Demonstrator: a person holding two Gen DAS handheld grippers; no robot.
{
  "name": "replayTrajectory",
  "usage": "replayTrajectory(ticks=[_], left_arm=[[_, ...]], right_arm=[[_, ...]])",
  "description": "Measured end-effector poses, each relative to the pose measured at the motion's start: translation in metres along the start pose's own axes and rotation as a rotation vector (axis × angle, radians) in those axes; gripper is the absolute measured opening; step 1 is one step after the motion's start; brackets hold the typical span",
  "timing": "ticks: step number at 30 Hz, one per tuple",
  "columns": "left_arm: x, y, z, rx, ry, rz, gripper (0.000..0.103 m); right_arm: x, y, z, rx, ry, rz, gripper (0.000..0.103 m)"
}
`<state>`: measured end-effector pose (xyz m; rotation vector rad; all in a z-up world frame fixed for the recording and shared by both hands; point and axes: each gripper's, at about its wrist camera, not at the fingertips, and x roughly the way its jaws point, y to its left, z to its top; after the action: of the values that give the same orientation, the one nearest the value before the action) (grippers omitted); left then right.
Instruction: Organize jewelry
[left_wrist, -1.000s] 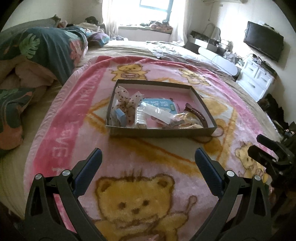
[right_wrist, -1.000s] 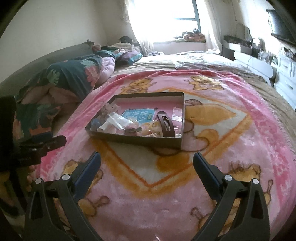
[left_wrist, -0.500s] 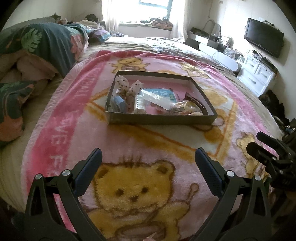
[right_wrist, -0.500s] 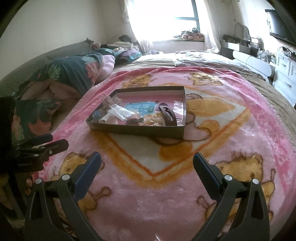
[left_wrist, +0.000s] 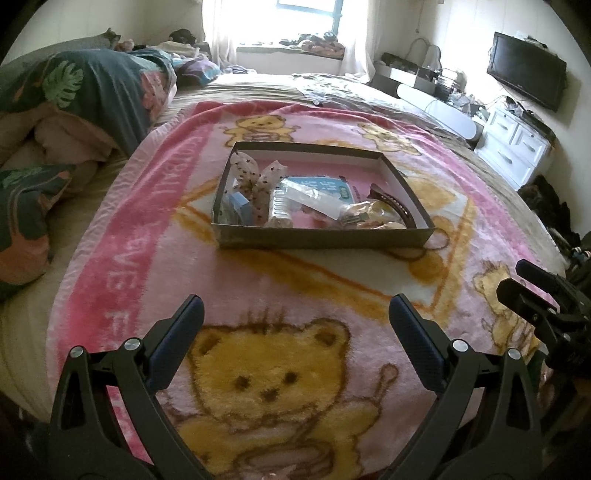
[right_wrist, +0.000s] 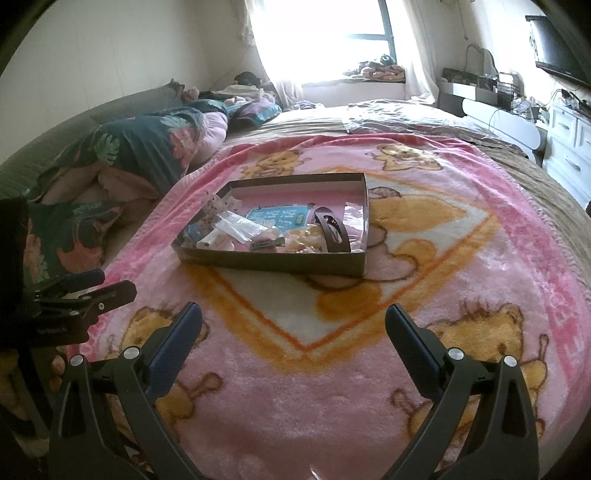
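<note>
A shallow dark cardboard box (left_wrist: 325, 238) (right_wrist: 273, 264) sits on the pink bear blanket in the middle of the bed. It holds a spotted bow (left_wrist: 255, 177), a blue card (left_wrist: 325, 184) (right_wrist: 277, 218), clear plastic bags (left_wrist: 314, 199), a brown hair clip (left_wrist: 395, 201) (right_wrist: 332, 230) and other small pieces. My left gripper (left_wrist: 295, 314) is open and empty, well short of the box. My right gripper (right_wrist: 293, 317) is open and empty, also short of the box. Each gripper shows at the edge of the other's view.
A pink blanket with bears (left_wrist: 269, 373) (right_wrist: 332, 369) covers the bed. A rumpled leaf-print duvet (left_wrist: 74, 96) (right_wrist: 140, 147) lies at the left. White drawers (left_wrist: 513, 144) and a wall TV (left_wrist: 524, 81) stand at the right.
Both grippers have drawn back from the box and risen slightly; the box looks smaller and farther. Both stay open and empty.
</note>
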<state>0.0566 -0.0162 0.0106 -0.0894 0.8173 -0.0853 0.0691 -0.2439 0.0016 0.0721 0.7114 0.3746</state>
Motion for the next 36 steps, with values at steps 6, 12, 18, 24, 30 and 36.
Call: replayTrajectory(ticks=[6, 12, 18, 24, 30, 36], left_arm=[[0.0007, -0.0012, 0.0002, 0.0, 0.002, 0.003, 0.094], [0.0015, -0.0022, -0.0002, -0.006, 0.007, 0.014, 0.094], [0.0024, -0.0011, -0.0002, -0.008, 0.01, 0.02, 0.094], [0.0027, -0.0011, -0.0002, -0.009, 0.013, 0.022, 0.094], [0.0041, 0.0018, 0.0, -0.013, 0.016, 0.027, 0.094], [0.0036, 0.0023, 0.0001, -0.011, 0.016, 0.029, 0.094]], right_arm=[[-0.0007, -0.0007, -0.0002, 0.0, 0.0, -0.001, 0.099], [-0.0008, -0.0009, -0.0001, -0.001, 0.0, -0.001, 0.099], [-0.0008, -0.0008, 0.0, 0.001, 0.0, 0.0, 0.099], [-0.0006, -0.0009, 0.0, 0.001, 0.001, 0.002, 0.099], [-0.0006, -0.0008, 0.0001, 0.001, 0.0, 0.0, 0.099], [-0.0016, -0.001, -0.0002, 0.0, 0.0, 0.0, 0.099]])
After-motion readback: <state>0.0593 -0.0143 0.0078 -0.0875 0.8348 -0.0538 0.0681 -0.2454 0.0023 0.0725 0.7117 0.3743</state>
